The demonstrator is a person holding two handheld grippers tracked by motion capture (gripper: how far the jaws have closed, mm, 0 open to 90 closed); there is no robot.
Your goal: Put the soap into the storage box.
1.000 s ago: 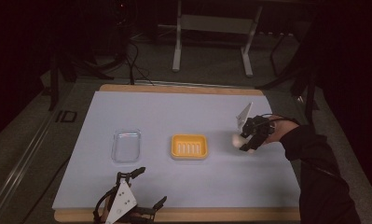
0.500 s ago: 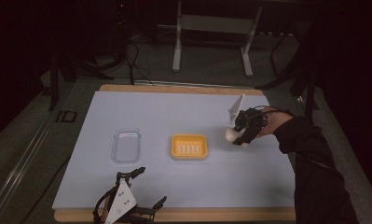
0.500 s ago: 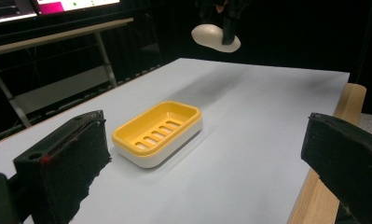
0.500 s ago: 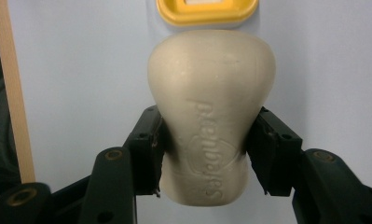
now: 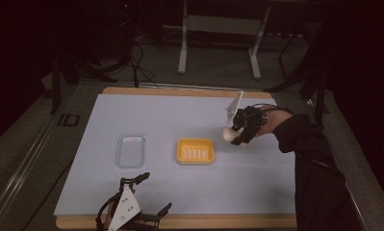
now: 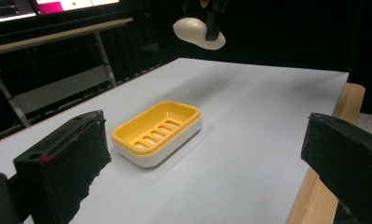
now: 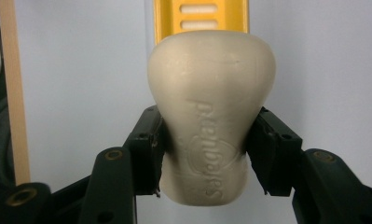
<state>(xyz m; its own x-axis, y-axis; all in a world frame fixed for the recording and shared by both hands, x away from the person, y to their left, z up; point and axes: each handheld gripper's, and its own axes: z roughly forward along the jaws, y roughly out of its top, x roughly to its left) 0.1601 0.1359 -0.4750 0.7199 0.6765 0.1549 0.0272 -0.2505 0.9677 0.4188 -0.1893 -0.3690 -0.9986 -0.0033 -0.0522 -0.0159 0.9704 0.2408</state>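
The soap bar (image 7: 210,126) hangs in the air, clamped across its narrow waist by the right claw (image 5: 241,131), a jaw pressing in on each side. In the high view it sits just right of the yellow soap dish (image 5: 195,150), above the desk (image 5: 156,115), not touching it. In the right gripper view the dish's slotted floor peeks out above the bar, so we judge that we are lined up along the dish but not over it.

The step in hand, as we read it, is setting the bar into that dish. To do it well we carry the bar across until it hovers over the slots, turn its long side along the dish's long side, lower it until it rests, and only then let go. The smooth, rounded bar may slip, so we keep the squeeze even.

The left claw (image 5: 132,211) lies at the near desk edge, jaws spread wide, holding nothing. A clear tray (image 5: 130,150) sits left of the dish.
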